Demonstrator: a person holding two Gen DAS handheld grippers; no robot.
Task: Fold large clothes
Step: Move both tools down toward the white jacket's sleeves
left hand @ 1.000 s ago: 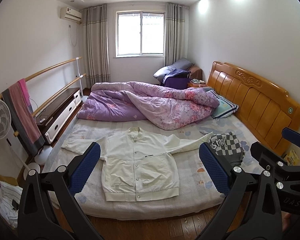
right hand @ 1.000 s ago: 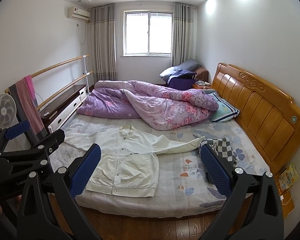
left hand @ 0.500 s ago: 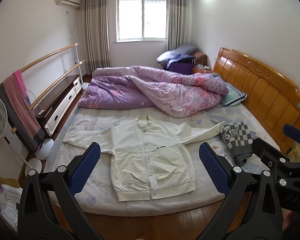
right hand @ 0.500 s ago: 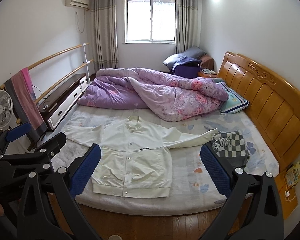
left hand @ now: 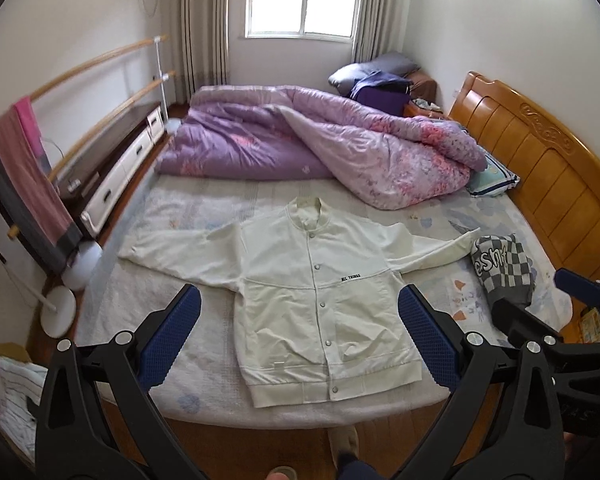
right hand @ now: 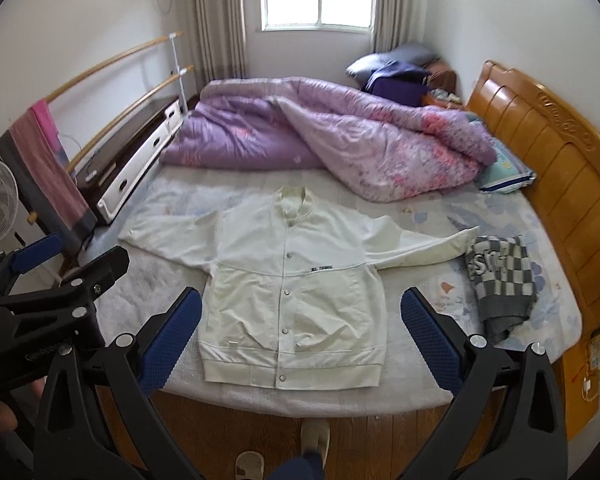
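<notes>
A cream button-up jacket (left hand: 320, 292) lies flat, front up, on the near part of the bed (left hand: 204, 384), sleeves spread to both sides. It also shows in the right wrist view (right hand: 292, 292). My left gripper (left hand: 298, 334) is open and empty, held above the bed's near edge before the jacket's hem. My right gripper (right hand: 300, 336) is open and empty too, at about the same height. Each gripper shows at the edge of the other's view.
A grey checked garment (left hand: 502, 268) lies folded by the jacket's right cuff. A rumpled purple quilt (left hand: 320, 148) fills the far half of the bed. A wooden headboard (left hand: 548, 176) is on the right, a towel rail (left hand: 32, 184) and fan on the left.
Both grippers have moved closer to the bed and tilted downward; the jacket now looms larger and lower in both views. The jaws stay open.
</notes>
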